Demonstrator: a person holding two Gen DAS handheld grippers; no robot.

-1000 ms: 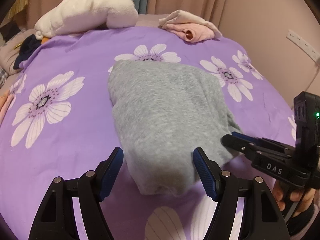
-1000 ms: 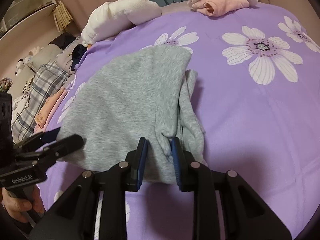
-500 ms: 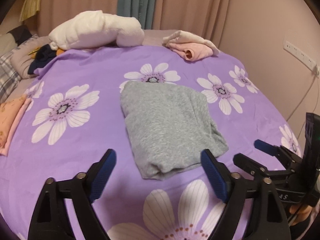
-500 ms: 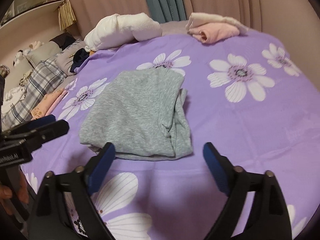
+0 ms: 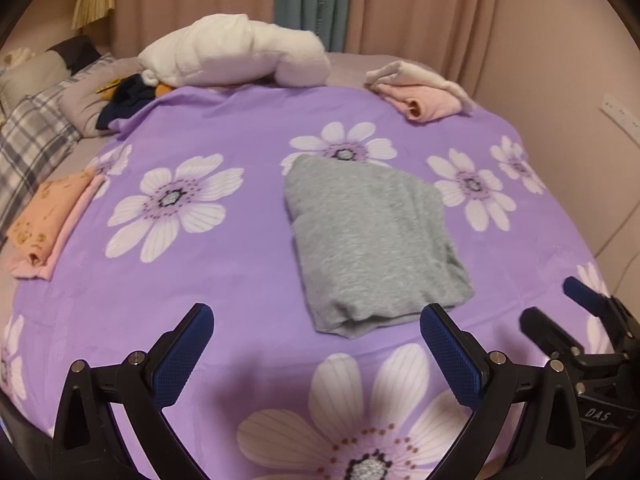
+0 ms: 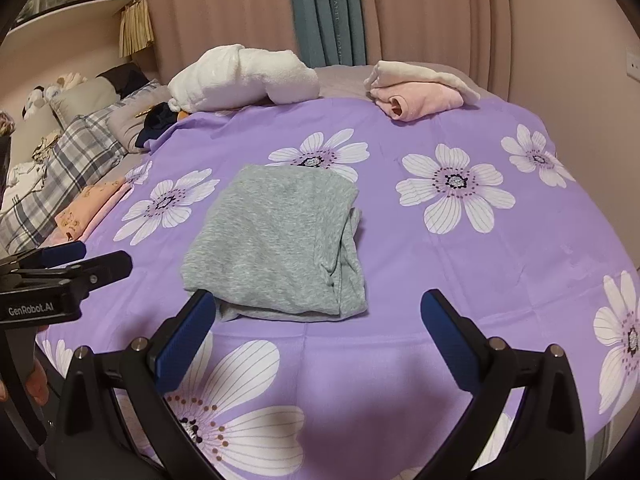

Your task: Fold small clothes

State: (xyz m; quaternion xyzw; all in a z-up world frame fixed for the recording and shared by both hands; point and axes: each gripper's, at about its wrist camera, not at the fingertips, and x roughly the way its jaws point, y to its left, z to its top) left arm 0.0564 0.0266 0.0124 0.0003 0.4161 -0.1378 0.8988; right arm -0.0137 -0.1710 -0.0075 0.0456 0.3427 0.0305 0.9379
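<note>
A grey garment lies folded into a rough rectangle on the purple flowered bedspread, with loose layers along its right side. My left gripper hovers above the bed just short of the garment's near edge; its jaws are opening wide and nothing is between them. My right gripper also hangs back from the near edge, jaws opening wide, with no cloth between its pads. Each gripper shows at the edge of the other's view: the right gripper and the left gripper.
A rolled white blanket and a folded pink-and-cream pile lie at the far edge of the bed. A folded orange-and-pink pile and a plaid pillow sit on the left. A wall with a socket runs close on the right.
The right gripper let go of the garment's near edge and both grippers opened wide. Both drew back and up, so the garment now lies free and looks smaller.
</note>
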